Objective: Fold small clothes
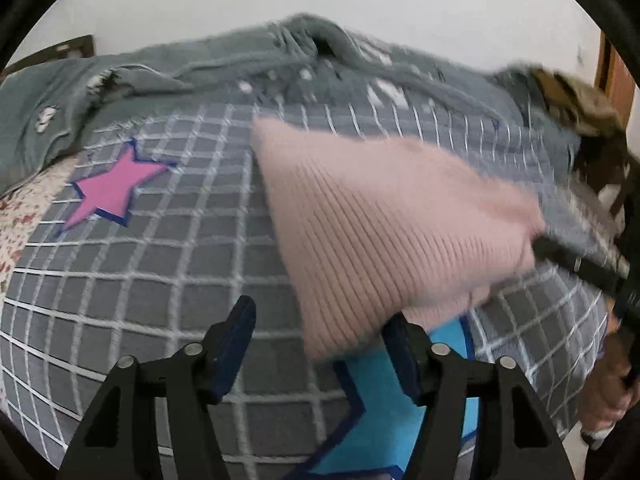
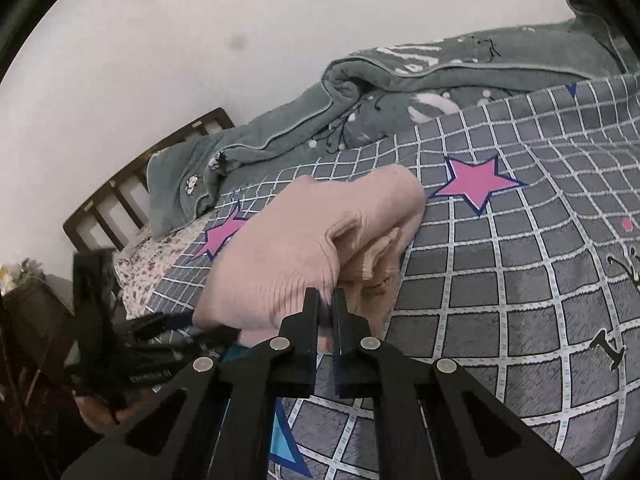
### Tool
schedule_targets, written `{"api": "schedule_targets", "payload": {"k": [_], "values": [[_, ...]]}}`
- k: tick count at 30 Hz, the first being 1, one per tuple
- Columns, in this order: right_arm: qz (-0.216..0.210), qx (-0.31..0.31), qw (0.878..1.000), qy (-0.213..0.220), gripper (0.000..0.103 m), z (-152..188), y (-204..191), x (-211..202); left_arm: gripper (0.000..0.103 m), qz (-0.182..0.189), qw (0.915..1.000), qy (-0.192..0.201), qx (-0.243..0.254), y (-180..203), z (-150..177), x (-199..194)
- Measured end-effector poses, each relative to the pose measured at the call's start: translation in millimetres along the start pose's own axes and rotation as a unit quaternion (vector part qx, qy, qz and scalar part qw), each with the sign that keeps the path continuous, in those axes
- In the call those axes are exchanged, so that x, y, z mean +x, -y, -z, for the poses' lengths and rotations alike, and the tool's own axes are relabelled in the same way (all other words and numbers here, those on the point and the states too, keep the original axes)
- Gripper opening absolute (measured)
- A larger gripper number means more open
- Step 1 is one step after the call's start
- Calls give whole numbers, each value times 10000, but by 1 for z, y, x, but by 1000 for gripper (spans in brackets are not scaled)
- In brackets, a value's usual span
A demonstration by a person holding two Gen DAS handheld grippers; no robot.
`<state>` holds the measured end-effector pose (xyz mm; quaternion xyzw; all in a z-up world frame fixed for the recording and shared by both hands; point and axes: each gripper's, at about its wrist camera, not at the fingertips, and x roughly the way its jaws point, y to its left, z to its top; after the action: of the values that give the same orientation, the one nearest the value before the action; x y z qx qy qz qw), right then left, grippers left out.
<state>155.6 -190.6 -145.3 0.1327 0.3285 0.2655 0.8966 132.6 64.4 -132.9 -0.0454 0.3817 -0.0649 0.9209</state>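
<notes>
We see right gripper point(image 2: 325, 300) clenched on edge of pink ribbed garment point(image 2: 304, 240), garment lifted above bed, bunched at pinch. Our left gripper point(image 1: 320, 344) spread wide, nothing between fingers, garment's lower corner hanging just above them. Below: grey checked bedspread point(image 1: 160, 264) with pink star point(image 1: 112, 188) and blue star point(image 1: 384, 408). Beyond: rumpled grey-green blanket point(image 2: 280, 132), dark wooden headboard point(image 2: 120, 196), white wall point(image 2: 200, 40).

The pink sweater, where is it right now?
The pink sweater hangs bunched over the grey checked bedspread, pinched by the right gripper. In the left wrist view it sits just beyond the open left gripper, over a blue star.
</notes>
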Motion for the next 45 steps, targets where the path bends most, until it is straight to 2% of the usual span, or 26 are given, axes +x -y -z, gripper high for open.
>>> {"api": "schedule_targets", "payload": {"k": [3,7,11,14,15,16,17,19,22,24,26,29,33,38,42,45], "values": [[49,45,10000,-14,5,4,4,-2,61,389,9985,-10,-373,-18,-4,-9],[306,76,9990,-301,5,14,9,14,61,187,9998,-77,-9,-11,4,-7],[288,-91,9986,-444,9,15,3,14,61,320,9991,-203,-182,-17,10,-10],[162,-286,9994,-46,11,4,-8,-3,64,390,9988,-123,-252,-22,8,-20],[144,-378,9991,104,15,-1,-13,-8,65,393,9988,-64,-283,-24,7,-24],[105,-447,9986,246,25,-7,-17,-12,66,367,9988,6,-328,-26,4,-27],[126,-483,9981,368,30,-12,-19,-13,67,329,9988,52,-362,-27,1,-29],[369,-484,9969,493,29,-24,-23,-4,67,275,9986,123,-446,-28,-7,-29],[606,-420,9963,437,27,-31,-21,13,67,209,9987,119,-458,-23,-21,-21],[1025,-427,9937,175,9,-28,-15,30,67,116,9989,104,-438,-17,-28,-14],[1208,-360,9919,-175,7,-21,-4,43,67,74,9990,38,-441,-12,-33,-5],[1165,-211,9926,-261,6,-11,10,43,67,31,9992,0,-406,-7,-37,4],[995,-146,9947,-206,7,-16,13,34,67,-117,9995,-24,-293,-3,-46,11],[359,214,9991,86,8,-39,12,30,67,-254,9994,27,-247,-5,-63,18],[478,50,9988,83,11,-47,7,47,67,-339,9989,53,-307,-11,-76,25],[758,-207,9967,-217,11,-43,8,67,67,-381,9987,42,-327,-15,-82,31]]}}
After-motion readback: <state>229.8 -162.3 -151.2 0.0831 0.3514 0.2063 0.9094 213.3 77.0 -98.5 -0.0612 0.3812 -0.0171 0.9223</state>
